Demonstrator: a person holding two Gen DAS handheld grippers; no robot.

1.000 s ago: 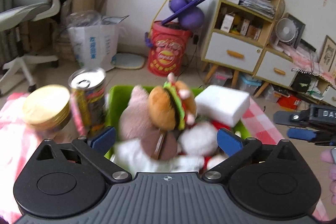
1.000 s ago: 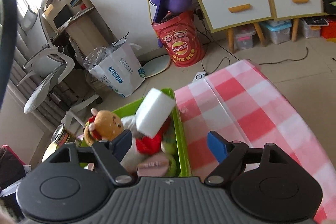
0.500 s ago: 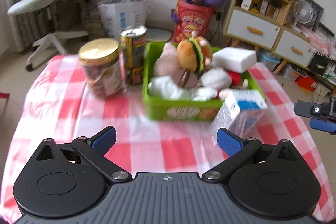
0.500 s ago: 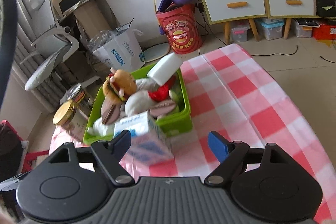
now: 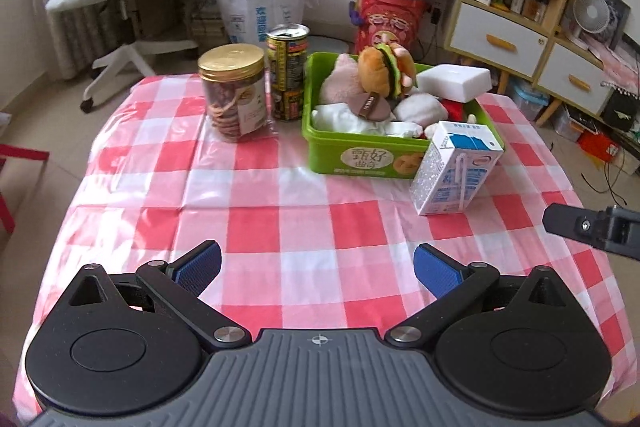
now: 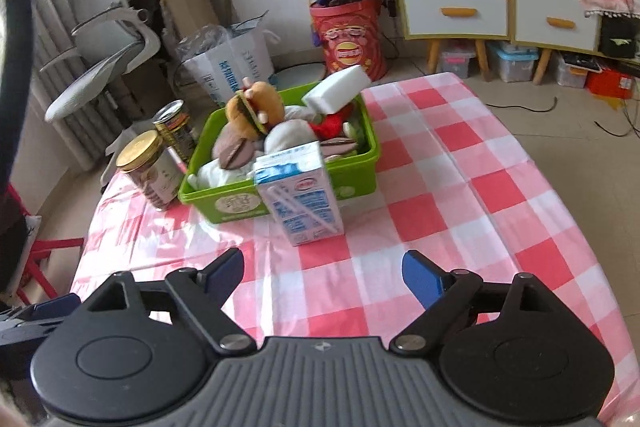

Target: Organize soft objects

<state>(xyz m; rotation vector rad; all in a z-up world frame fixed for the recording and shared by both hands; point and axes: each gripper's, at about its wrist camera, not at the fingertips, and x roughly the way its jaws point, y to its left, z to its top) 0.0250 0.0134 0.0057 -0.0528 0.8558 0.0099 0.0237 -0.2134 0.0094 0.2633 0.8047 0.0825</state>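
Left wrist view: we note both tongs, left [image 5: 316, 265] and right [image 6: 322, 273], spread and empty, right's jaws just widened, well short of one green bin [image 5: 360, 155] heaped with soft toys [image 5: 380, 67] on the table [image 5: 256, 219].

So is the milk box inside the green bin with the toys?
No, the milk box stands on the checked tablecloth just outside the green bin, by its front corner.

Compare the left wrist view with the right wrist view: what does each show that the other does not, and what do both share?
Only the left wrist view shows the open left gripper up close. Only the right wrist view shows the open, empty right gripper, jaws just widened. Both share the green bin of soft toys, milk carton, cookie jar, can and checked tablecloth.
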